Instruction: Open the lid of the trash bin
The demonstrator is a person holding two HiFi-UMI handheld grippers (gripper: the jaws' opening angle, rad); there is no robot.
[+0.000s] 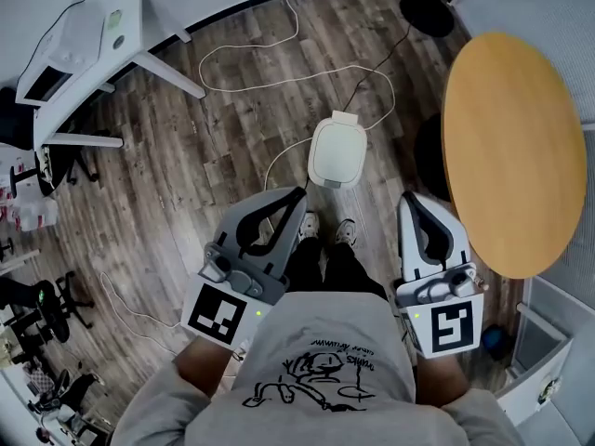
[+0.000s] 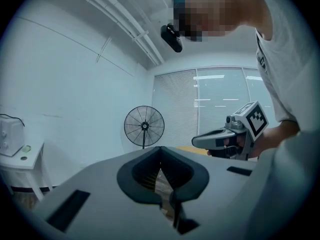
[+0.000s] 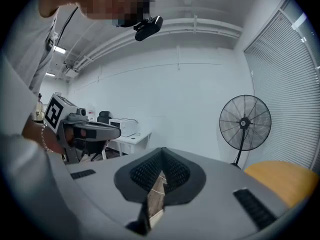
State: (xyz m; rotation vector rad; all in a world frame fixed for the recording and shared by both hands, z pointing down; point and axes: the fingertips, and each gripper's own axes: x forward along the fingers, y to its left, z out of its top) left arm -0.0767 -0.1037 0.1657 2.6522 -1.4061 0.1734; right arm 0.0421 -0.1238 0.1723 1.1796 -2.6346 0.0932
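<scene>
Trash bin: we see the white trash bin (image 1: 337,152) only in the head view. It stands on the wood floor (image 1: 232,128) just ahead of our shoes (image 1: 325,229), with its lid down.
Left gripper: the left gripper (image 1: 298,193) has its fingers clenched tip to tip on nothing. It is held in the air near the bin and apart from it.
Right gripper: the right gripper (image 1: 410,199) is likewise clenched and empty, beside the round wooden counter (image 1: 516,147).
Cut off: the counter runs out of the head view at its right.
Hidden: our hands are mostly covered by the marker cubes.
Hard to tell: a white cable (image 1: 279,72) loops across the floor towards the bin; we cannot tell whether it joins it.
Gripper views: they show only walls and a standing fan (image 2: 144,126), not the bin.
</scene>
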